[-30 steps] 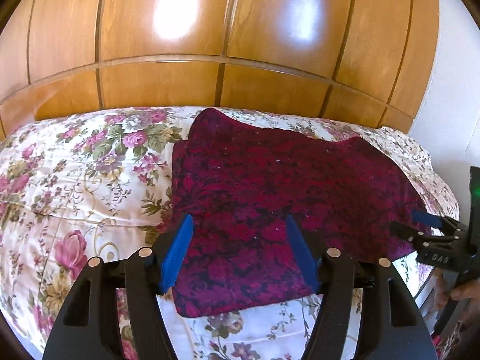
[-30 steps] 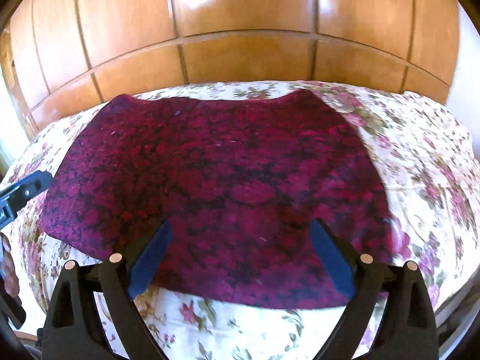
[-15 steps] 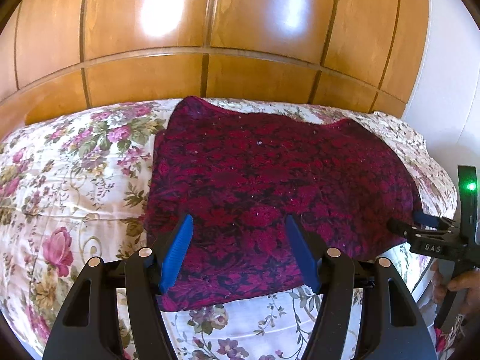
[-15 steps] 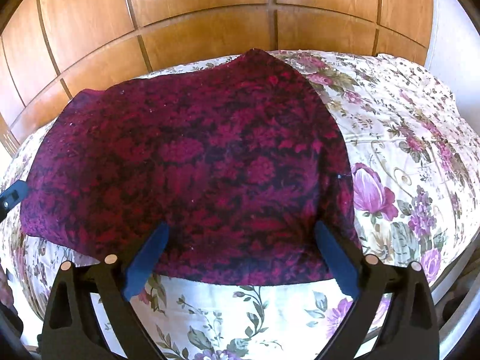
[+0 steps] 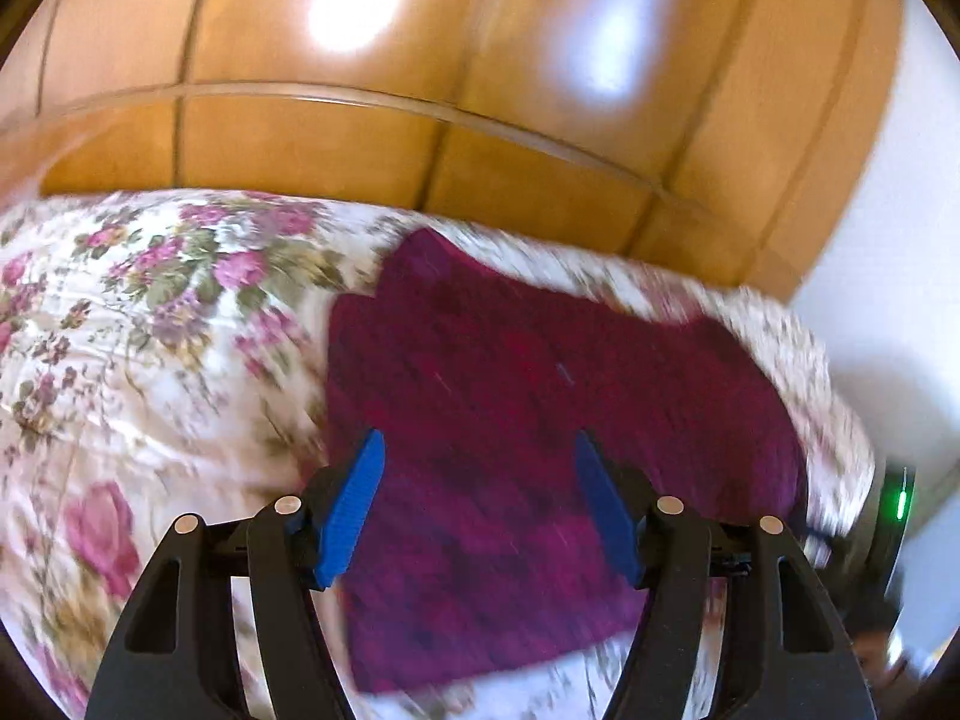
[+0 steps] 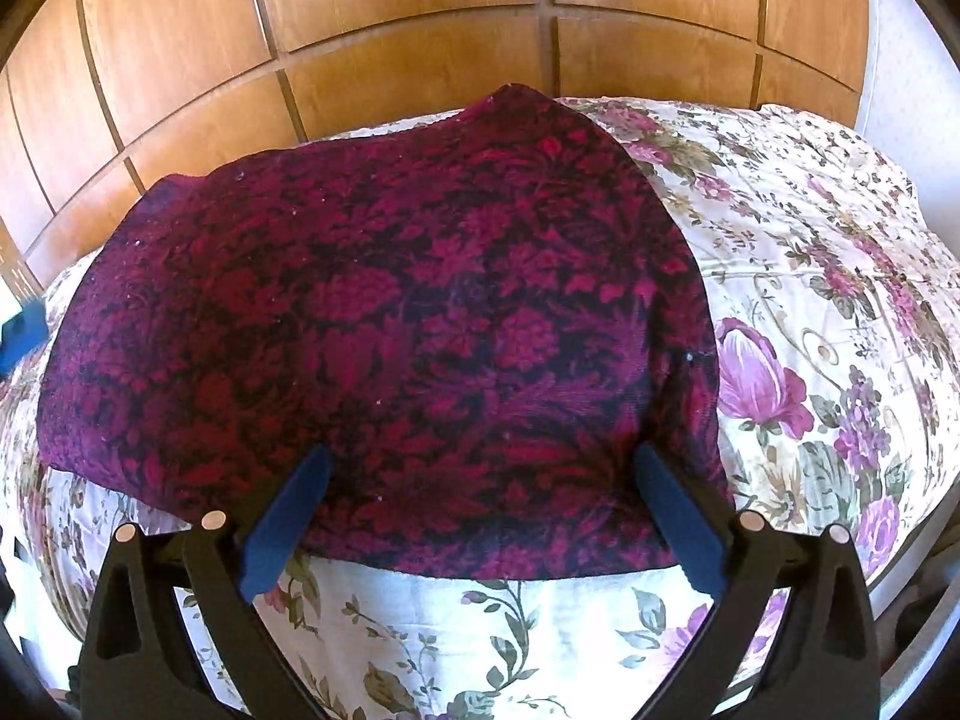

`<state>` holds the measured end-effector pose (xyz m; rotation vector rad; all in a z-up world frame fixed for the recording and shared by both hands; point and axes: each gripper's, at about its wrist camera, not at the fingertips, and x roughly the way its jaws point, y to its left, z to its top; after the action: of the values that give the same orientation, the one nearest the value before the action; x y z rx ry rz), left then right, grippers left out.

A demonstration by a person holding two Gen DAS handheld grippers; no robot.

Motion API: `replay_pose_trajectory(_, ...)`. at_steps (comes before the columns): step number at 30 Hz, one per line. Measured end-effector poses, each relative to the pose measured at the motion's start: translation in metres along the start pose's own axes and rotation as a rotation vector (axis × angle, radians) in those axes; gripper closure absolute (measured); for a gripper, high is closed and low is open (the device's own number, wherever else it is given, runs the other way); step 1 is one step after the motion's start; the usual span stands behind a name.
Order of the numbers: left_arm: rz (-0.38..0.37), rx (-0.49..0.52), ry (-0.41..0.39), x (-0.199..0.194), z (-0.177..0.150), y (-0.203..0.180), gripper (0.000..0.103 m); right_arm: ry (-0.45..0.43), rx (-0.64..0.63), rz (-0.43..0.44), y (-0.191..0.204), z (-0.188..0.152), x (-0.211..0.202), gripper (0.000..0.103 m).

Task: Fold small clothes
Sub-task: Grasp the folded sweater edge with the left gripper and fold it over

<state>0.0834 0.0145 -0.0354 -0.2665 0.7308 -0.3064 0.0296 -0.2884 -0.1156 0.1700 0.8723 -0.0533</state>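
Observation:
A dark red garment with a black floral pattern [image 6: 384, 324] lies spread flat on a flowered bedspread [image 6: 840, 312]. In the left wrist view the garment [image 5: 540, 432] is blurred by motion. My left gripper [image 5: 480, 468] is open and empty, above the garment's near left part. My right gripper [image 6: 480, 480] is open and empty, just above the garment's near edge toward its right corner. A blue fingertip [image 6: 21, 330] of the left gripper shows at the left edge of the right wrist view.
A wooden panelled wardrobe [image 6: 420, 48] rises behind the bed. A white wall [image 5: 900, 240] stands at the right. The bed's edge [image 6: 900, 576] drops off at the lower right. The other gripper's body with a green light [image 5: 900, 501] shows at the right of the left wrist view.
My left gripper has swung fast, so its view is blurred and tilted and the garment sits further right. My right gripper has moved closer to the garment's near edge. Both stay open.

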Motion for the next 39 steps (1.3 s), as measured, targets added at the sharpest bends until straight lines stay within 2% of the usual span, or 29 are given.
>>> replay_pose_trajectory(5, -0.025, -0.116, 0.056, 0.029, 0.043, 0.035, 0.038, 0.025, 0.015, 0.044, -0.007, 0.000, 0.003, 0.002)
replay_pose_trajectory(10, -0.074, -0.181, 0.127, 0.068, 0.064, 0.047, 0.039, 0.040, 0.006, 0.061, -0.008, 0.003, 0.003, 0.002)
replay_pose_trajectory(11, -0.078, -0.192, 0.142, 0.075, 0.066, 0.049, 0.043, 0.038, 0.002, 0.061, -0.008, 0.002, 0.003, 0.002)
replay_pose_trajectory(13, -0.093, -0.226, 0.184, 0.091, 0.067, 0.053, 0.061, 0.025, -0.004, 0.060, -0.006, 0.000, 0.002, 0.002)
replay_pose_trajectory(14, -0.096, -0.241, 0.198, 0.097, 0.066, 0.054, 0.085, 0.019, -0.007, 0.058, -0.006, 0.000, 0.002, 0.002)
replay_pose_trajectory(15, -0.101, -0.251, 0.207, 0.102, 0.066, 0.056, 0.088, 0.013, -0.013, 0.054, -0.005, -0.002, 0.001, 0.002)
replay_pose_trajectory(19, -0.059, -0.296, 0.205, 0.112, 0.054, 0.067, 0.090, 0.036, -0.021, 0.048, -0.001, 0.000, -0.007, 0.002)
replay_pose_trajectory(22, -0.054, -0.323, 0.215, 0.121, 0.045, 0.073, 0.090, 0.039, -0.028, 0.060, 0.003, 0.009, -0.020, 0.003)
replay_pose_trajectory(25, -0.045, -0.299, 0.211, 0.116, 0.048, 0.068, 0.090, -0.031, -0.024, 0.104, 0.007, 0.027, -0.040, 0.003)
replay_pose_trajectory(28, -0.028, -0.251, 0.195, 0.110, 0.051, 0.059, 0.090, -0.079, 0.018, 0.161, 0.007, 0.056, -0.040, 0.003)
replay_pose_trajectory(30, -0.015, -0.228, 0.179, 0.107, 0.052, 0.056, 0.090, -0.090, 0.041, 0.176, 0.006, 0.078, -0.029, 0.003)
replay_pose_trajectory(32, 0.003, -0.195, 0.166, 0.103, 0.052, 0.051, 0.090, -0.075, 0.044, 0.155, 0.004, 0.097, -0.011, 0.003)
replay_pose_trajectory(35, 0.026, -0.179, 0.182, 0.111, 0.051, 0.052, 0.089, 0.014, 0.094, 0.100, -0.008, 0.121, 0.032, 0.003)
replay_pose_trajectory(37, 0.029, -0.195, 0.200, 0.119, 0.047, 0.058, 0.087, 0.076, 0.134, 0.091, -0.021, 0.130, 0.055, 0.003)
replay_pose_trajectory(39, 0.014, -0.223, 0.209, 0.129, 0.045, 0.064, 0.087, 0.100, 0.156, 0.102, -0.032, 0.132, 0.069, 0.003)
